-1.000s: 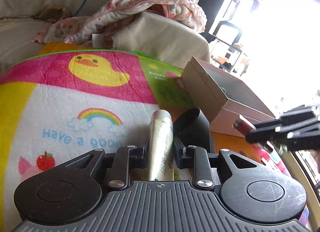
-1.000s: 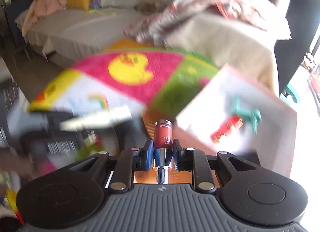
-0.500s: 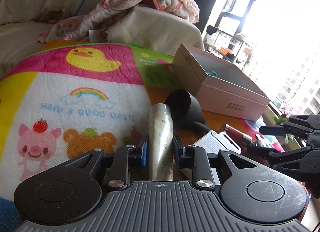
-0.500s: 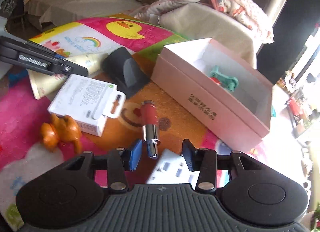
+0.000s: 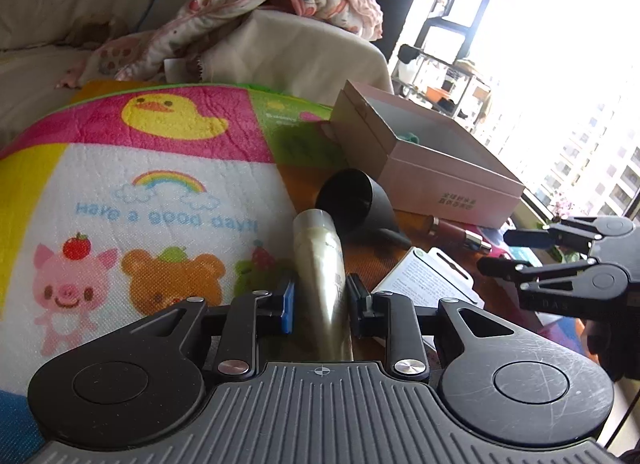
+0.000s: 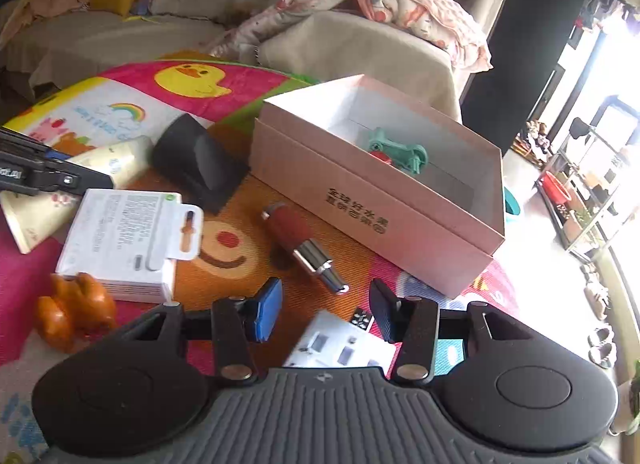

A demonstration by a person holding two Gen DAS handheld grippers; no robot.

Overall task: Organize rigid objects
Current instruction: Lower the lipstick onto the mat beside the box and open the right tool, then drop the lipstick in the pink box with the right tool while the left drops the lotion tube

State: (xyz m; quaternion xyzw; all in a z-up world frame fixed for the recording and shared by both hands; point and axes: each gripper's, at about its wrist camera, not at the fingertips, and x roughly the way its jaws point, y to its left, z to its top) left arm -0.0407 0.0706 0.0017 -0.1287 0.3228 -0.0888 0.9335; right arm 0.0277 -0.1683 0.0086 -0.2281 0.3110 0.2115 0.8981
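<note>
Two hand-held grippers work over a bright play mat [image 6: 240, 79] beside a sofa. The landmark is an open pink box [image 6: 376, 207], which already holds a green toy [image 6: 400, 149].

The left hand-held gripper [image 5: 320, 296] is clamped on a cream tube [image 5: 322, 260], well to the left of the box. The right hand-held gripper [image 6: 320, 304] has its jaws opening with nothing between them; a red lipstick [image 6: 300, 242] lies on the mat just ahead of the fingertips, close in front of the box's near wall. A black nozzle [image 6: 200, 163] sits left of the box, a white packet [image 6: 120, 236] further left, an orange toy [image 6: 72, 308] beyond that.

Risks, as a judgement: the lipstick is round and could roll under the box edge or off the mat if nudged. The tube is soft, so a tight grip may squeeze it or let it slip. The two grippers are near each other and could collide on the way to the box.

Compared with a second ago, the lipstick has left the right gripper's closed jaws and now rests on the mat; the left gripper holds the tube as before
</note>
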